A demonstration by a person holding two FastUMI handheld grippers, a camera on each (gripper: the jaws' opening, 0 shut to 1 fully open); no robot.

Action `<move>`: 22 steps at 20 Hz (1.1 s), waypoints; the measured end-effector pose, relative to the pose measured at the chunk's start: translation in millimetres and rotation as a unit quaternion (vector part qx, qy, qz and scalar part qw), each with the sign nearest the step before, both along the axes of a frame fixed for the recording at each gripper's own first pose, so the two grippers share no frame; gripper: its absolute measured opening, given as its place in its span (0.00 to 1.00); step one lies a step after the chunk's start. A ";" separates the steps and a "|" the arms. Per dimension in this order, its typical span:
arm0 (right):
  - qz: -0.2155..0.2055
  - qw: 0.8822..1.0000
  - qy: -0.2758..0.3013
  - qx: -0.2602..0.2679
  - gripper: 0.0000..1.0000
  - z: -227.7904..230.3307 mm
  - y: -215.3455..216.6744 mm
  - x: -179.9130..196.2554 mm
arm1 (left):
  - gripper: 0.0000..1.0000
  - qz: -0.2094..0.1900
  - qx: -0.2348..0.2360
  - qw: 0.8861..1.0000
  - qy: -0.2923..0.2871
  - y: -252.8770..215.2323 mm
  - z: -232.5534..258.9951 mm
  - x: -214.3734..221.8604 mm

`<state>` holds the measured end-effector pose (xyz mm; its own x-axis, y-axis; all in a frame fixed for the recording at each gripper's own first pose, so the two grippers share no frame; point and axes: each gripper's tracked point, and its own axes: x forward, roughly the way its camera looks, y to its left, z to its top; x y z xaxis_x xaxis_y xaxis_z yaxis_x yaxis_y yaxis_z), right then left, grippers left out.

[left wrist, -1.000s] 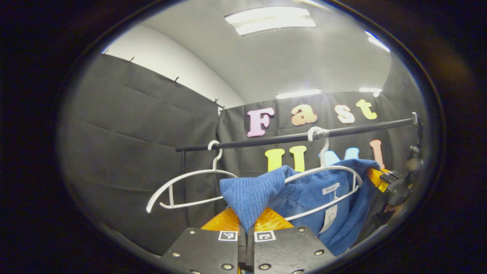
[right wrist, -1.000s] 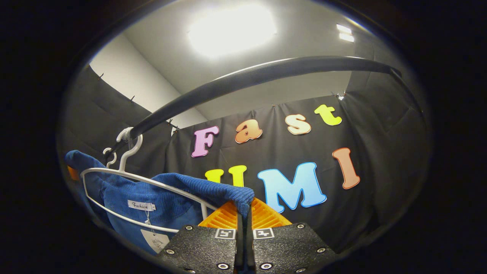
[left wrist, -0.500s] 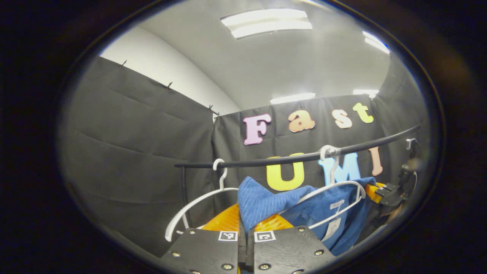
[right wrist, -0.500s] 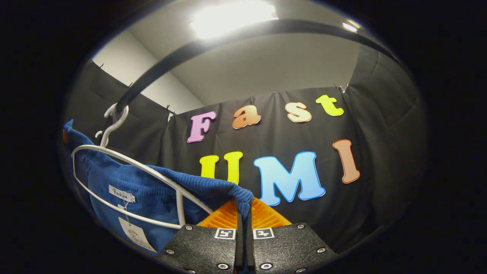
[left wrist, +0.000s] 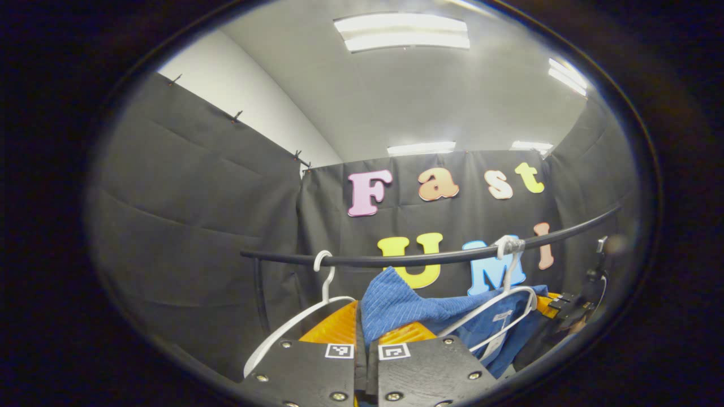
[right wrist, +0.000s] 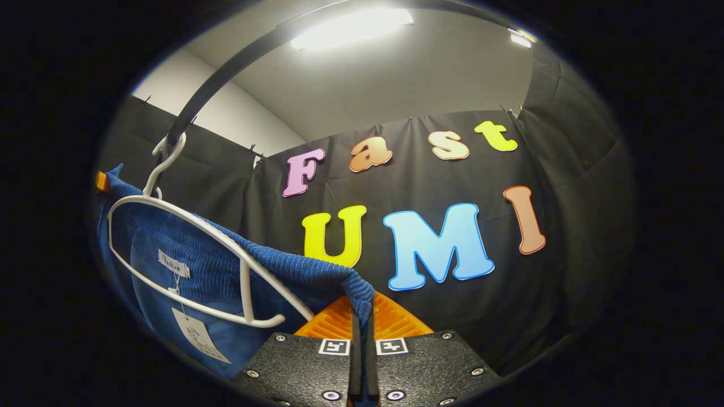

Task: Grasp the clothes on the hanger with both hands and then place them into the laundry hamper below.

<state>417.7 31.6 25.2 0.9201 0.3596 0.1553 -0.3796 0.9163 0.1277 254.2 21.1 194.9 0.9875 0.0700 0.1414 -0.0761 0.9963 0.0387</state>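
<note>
A blue corduroy garment is draped on a white hanger that hooks over a black rail. My left gripper is shut on one shoulder of the cloth. My right gripper is shut on the other shoulder, where the cloth folds down between the fingers. In the left gripper view the right gripper appears small at the far right edge, beside the garment. A paper tag dangles from the collar.
An empty second white hanger hangs on the rail to the left of the garment. A black upright post carries the rail's left end. The black booth wall closes the back and both sides.
Both grippers have dropped lower while still holding the cloth. The rail has risen in the right gripper view, and the hanger has tilted as the shoulders pull down.
</note>
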 end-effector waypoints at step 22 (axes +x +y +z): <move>0.069 0.990 0.119 -0.038 0.02 -109.5 32.0 -51.9 | 0.01 0.030 0.002 0.995 0.099 34.7 -105.8 -15.7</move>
<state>365.8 63.6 -84.3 0.8689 0.4864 -0.0913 -0.4691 0.8683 0.1614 238.4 55.8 89.1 0.9902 0.1288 -0.0542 -0.1254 0.9902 0.0623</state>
